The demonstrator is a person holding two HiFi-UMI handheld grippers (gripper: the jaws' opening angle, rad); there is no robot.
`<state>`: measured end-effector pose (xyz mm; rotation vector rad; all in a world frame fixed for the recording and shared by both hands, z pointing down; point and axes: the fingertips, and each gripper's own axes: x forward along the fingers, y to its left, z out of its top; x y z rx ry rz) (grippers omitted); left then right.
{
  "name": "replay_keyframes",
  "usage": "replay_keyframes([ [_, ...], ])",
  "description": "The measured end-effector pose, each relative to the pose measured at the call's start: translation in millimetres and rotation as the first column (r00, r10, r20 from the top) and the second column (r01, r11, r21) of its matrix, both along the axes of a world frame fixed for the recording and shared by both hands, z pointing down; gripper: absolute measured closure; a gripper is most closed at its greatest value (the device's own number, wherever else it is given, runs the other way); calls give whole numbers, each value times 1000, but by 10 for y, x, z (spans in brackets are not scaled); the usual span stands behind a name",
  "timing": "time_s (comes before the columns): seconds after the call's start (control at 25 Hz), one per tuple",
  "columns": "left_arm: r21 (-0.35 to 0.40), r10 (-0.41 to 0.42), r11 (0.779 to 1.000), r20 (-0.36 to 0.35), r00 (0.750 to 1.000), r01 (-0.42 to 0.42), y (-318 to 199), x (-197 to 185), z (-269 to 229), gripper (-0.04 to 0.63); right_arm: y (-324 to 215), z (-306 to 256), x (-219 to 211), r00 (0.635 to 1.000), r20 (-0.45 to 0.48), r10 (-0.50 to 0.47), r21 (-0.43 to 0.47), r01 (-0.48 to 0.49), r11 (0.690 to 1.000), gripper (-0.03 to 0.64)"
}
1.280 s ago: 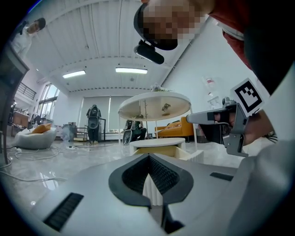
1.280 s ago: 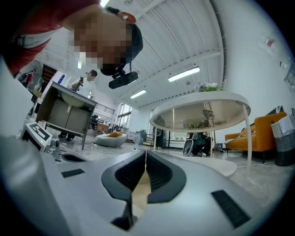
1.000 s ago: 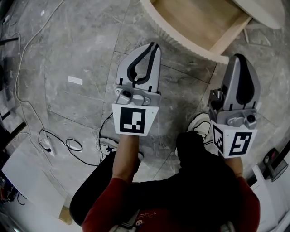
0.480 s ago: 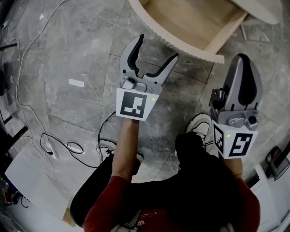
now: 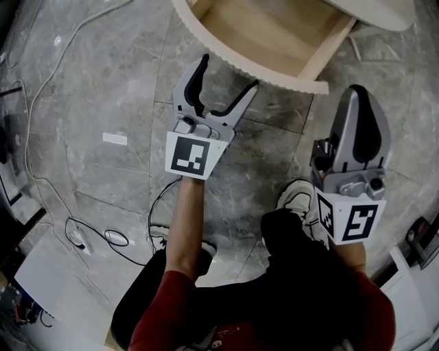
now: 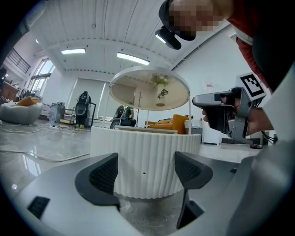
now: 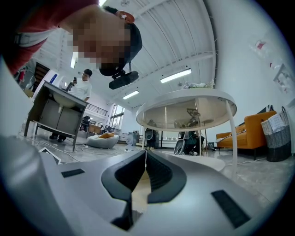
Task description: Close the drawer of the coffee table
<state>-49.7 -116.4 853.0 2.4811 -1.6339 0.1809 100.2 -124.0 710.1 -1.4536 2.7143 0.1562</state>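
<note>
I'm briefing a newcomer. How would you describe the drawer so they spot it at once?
Find the round pale coffee table at the head view's top edge. The drawer sticks out from under it over the grey stone floor. Only it has a curved, ribbed white front and pale wood inside.

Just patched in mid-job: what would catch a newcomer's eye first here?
The pulled-out drawer with its ribbed, curved front stands out at the top of the head view, under the round coffee table. Just below it the left gripper faces that front; its jaws have just been opening, with nothing between them. The right gripper, at the right, is shut and empty.
</note>
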Motion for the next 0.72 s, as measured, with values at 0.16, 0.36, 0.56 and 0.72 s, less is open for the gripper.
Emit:
replay_keyframes([
  [0.16,7,16,1000,23,1000,-16,-217,81,-10,212,-62,33,68,1000,5,8,-4,-8,1000,594],
  [0.36,18,33,999,25,999,-34,-527,219,-29,213,-137,47,191,1000,15,25,-11,-25,1000,594],
  [0.56,47,39,998,-7,999,-39,-872,361,-63,212,-189,72,337,999,20,48,-21,-47,999,594],
  [0.72,113,35,993,-2,999,-35,-1145,459,-116,212,-233,107,433,998,23,57,-33,-56,998,594],
])
